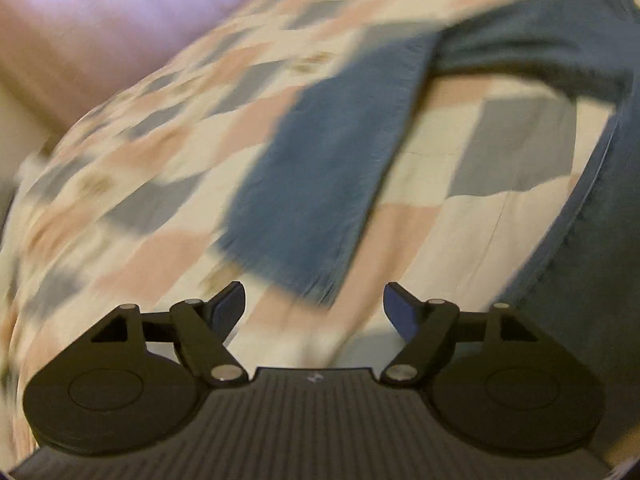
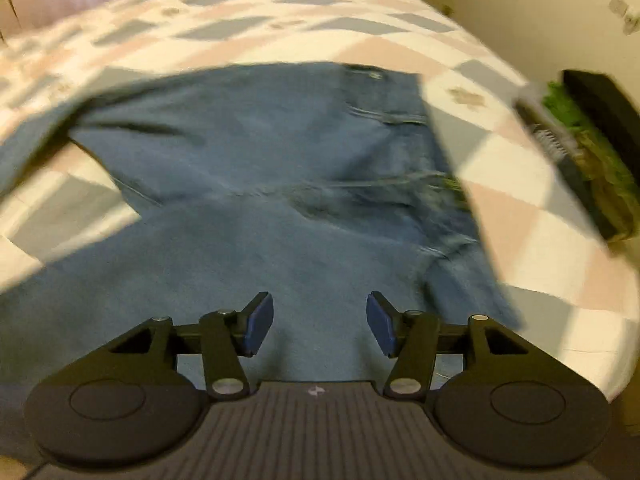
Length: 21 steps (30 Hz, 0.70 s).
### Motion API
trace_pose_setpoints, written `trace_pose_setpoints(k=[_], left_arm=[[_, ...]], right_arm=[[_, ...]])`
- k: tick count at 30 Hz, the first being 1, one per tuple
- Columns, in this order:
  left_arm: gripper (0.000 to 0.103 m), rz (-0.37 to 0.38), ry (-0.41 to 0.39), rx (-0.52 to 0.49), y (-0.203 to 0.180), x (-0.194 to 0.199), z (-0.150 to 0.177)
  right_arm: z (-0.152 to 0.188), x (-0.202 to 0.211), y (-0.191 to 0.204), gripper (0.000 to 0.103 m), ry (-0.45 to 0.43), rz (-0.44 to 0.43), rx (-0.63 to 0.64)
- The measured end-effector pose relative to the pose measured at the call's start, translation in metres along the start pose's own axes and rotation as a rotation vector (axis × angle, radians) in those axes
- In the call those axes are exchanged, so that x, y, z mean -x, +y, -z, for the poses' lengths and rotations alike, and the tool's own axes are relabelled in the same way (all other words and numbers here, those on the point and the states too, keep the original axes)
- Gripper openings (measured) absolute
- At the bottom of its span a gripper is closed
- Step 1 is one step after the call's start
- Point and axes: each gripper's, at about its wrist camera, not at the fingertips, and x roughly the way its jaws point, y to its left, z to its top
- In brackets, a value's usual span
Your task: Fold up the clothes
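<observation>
On the checked bedspread (image 2: 248,36) the blue jeans (image 2: 256,152) lie spread out with the legs parted, and I read both grippers as empty, each with its fingers spread wide and nothing between the pads. From my left gripper (image 1: 314,304) one leg of the jeans (image 1: 320,168) runs lengthwise straight away from the fingers, its hem just ahead of the tips, while my right gripper (image 2: 320,322) hovers over the other leg, facing the waistband beyond. Judging by that, the left hand is nearer a hem; motion blur hides finer detail.
</observation>
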Motion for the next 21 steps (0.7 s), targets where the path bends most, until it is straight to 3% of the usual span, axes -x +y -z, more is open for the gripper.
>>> trace_pose_setpoints(k=[2, 4, 6, 8, 10, 13, 15, 18, 20, 21], left_arm=[[0.070, -0.023, 0.024, -0.134, -0.017, -0.044, -0.003], [0.060, -0.050, 0.073, -0.248, -0.026, -0.081, -0.002], [0.008, -0.072, 0.086, -0.304, -0.022, -0.097, -0.008], [0.008, -0.090, 0.052, -0.266, 0.003, -0.095, -0.032], [0.009, -0.127, -0.031, -0.162, 0.047, -0.086, -0.074], [0.017, -0.188, -0.182, 0.142, 0.143, -0.078, -0.169], [0.025, -0.223, -0.265, 0.365, 0.199, -0.073, -0.213], [0.036, -0.246, -0.306, 0.565, 0.244, -0.068, -0.228], [0.048, -0.163, -0.271, 0.641, 0.252, -0.076, -0.211], [0.049, -0.119, -0.227, 0.665, 0.251, -0.085, -0.199]], right_arm=[[-0.009, -0.009, 0.002, 0.061, 0.014, -0.053, -0.047], [-0.018, -0.016, 0.006, 0.061, 0.014, -0.093, -0.065], [-0.025, -0.018, 0.014, 0.061, -0.002, -0.111, -0.048], [-0.038, -0.026, 0.023, 0.061, -0.021, -0.131, -0.024], [-0.055, -0.034, 0.030, 0.061, -0.054, -0.175, -0.013], [-0.088, -0.048, 0.049, 0.061, -0.111, -0.240, 0.010], [-0.111, -0.063, 0.065, 0.062, -0.128, -0.292, 0.024], [-0.139, -0.079, 0.090, 0.063, -0.158, -0.371, 0.061], [-0.150, -0.085, 0.104, 0.064, -0.165, -0.420, 0.090], [-0.152, -0.087, 0.108, 0.067, -0.162, -0.442, 0.100]])
